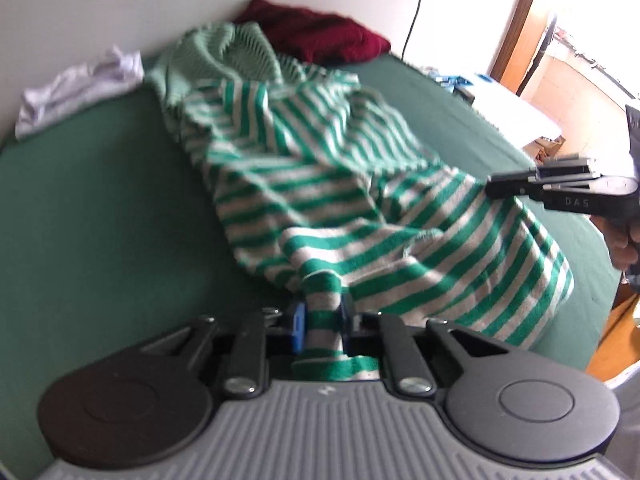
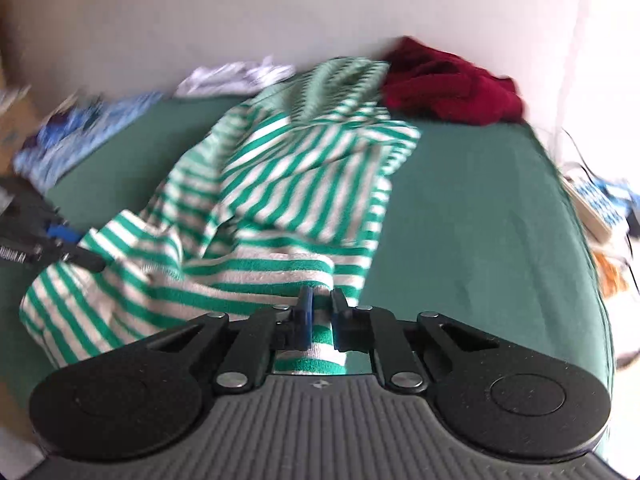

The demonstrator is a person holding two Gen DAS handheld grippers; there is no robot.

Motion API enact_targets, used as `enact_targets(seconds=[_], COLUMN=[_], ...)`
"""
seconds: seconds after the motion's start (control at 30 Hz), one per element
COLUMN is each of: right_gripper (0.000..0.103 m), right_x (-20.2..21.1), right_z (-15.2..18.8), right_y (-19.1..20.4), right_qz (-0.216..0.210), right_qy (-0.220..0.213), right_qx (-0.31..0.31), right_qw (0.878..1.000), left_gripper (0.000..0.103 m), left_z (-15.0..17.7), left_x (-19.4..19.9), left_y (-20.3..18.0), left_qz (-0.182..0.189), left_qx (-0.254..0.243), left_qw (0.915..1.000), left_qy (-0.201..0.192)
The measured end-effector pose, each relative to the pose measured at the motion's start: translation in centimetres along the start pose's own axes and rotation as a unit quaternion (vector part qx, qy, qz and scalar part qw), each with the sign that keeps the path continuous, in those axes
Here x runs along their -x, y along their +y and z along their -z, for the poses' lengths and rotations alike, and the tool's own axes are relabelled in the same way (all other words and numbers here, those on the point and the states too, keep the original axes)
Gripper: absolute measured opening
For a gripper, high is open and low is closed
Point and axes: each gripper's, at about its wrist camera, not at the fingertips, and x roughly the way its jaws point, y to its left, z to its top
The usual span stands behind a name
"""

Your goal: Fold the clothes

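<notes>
Green-and-white striped garment lies rumpled on the green bed sheet, its near edge lifted by both grippers. Left gripper clenched on a striped fold; right gripper likewise clamped on the striped edge. Behind it: dark red garment, white cloth, pale green knit, all loose on the sheet against the wall.

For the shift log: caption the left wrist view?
Left gripper and right gripper pinch striped garment over green bed.
</notes>
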Motion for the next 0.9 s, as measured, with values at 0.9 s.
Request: enact_targets(seconds=[0.9], right_gripper=[0.018], right_x=[-1.0], right_z=[-0.8], right_y=[1.0], right_qz=[-0.038], right_qy=[-0.003], right_qx=[0.034], right_qw=[0.999], left_gripper=[0.028], left_z=[0.4], left_x=[0.6], left_y=[-1.9], left_qz=[-0.020], left_qx=[-0.034], left_qw=[0.9982], left_qy=[-0.045])
